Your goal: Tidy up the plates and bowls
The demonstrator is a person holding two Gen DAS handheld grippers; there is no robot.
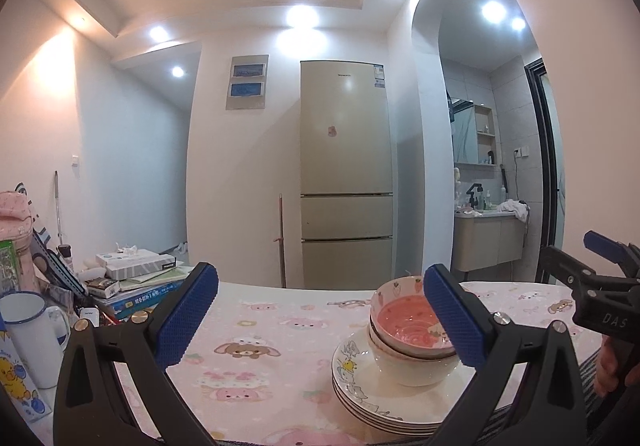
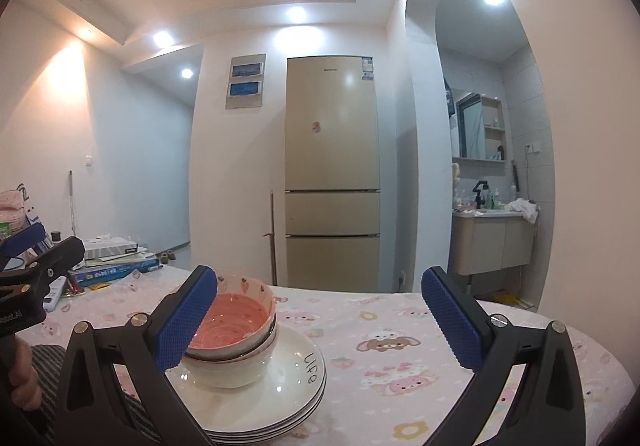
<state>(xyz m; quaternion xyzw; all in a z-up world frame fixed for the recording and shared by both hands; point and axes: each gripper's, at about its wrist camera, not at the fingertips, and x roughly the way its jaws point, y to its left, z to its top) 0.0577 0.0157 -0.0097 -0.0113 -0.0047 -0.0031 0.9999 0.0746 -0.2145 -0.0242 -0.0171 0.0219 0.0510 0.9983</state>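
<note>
Fingers (image 1: 188,310) of both grippers spread wide, empty; top plate (image 2: 280,378) reads "Life", stacked bowls (image 2: 236,330) beside the right gripper (image 2: 320,322)'s left finger.

The table (image 2: 400,386) (pink cartoon cloth) carries stacked plates (image 2: 280,398), perhaps books (image 1: 148,288).

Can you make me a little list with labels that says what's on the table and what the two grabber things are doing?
table cover: pink tablecloth with cartoon bunnies
plates: stack of white plates near the table's front edge
bowls: pink bowl nested in a white bowl, standing on the plates
left gripper: open, holding nothing, above the cloth beside the stack
right gripper: open, holding nothing
left side of table: books, tissue box, white mug
behind the table: tall fridge
</note>
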